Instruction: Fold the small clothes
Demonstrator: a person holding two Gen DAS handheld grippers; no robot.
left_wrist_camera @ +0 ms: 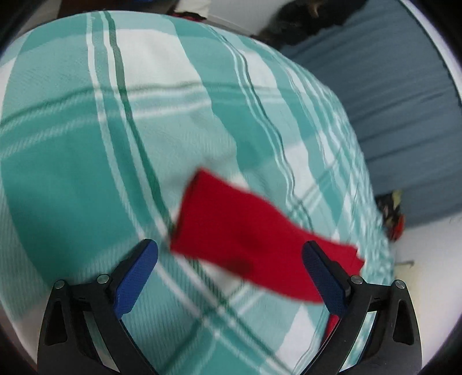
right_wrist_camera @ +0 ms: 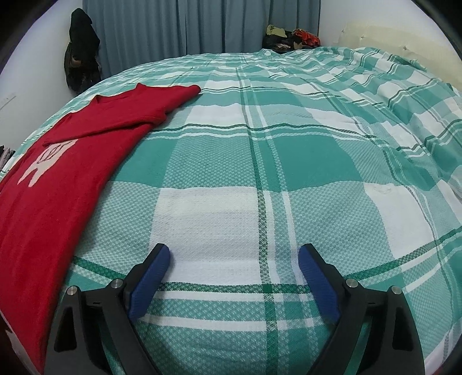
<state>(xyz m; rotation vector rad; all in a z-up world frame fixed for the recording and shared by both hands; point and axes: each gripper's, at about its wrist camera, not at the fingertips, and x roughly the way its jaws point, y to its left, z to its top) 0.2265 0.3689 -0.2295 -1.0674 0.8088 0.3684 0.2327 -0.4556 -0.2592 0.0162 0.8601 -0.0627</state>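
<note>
Where the right wrist view looks across the bed, you see the right gripper (right_wrist_camera: 234,258) released, its blue pads wide apart over the green and white checked bedspread (right_wrist_camera: 288,161) with nothing between them. The red shirt (right_wrist_camera: 66,173) lies flat at the left of that view, one sleeve folded across its chest above a pale printed design (right_wrist_camera: 46,161). A grey curtain (right_wrist_camera: 184,26) hangs behind the bed, with a dark bag (right_wrist_camera: 82,49) on the wall beside it and a heap of clothes (right_wrist_camera: 291,37) at the far corner. In the left wrist view, which is blurred, your left gripper (left_wrist_camera: 229,253) also stands released. A red sleeve (left_wrist_camera: 245,233) runs across the gap and passes behind the right-hand pad (left_wrist_camera: 323,277); neither pad presses on it.
</note>
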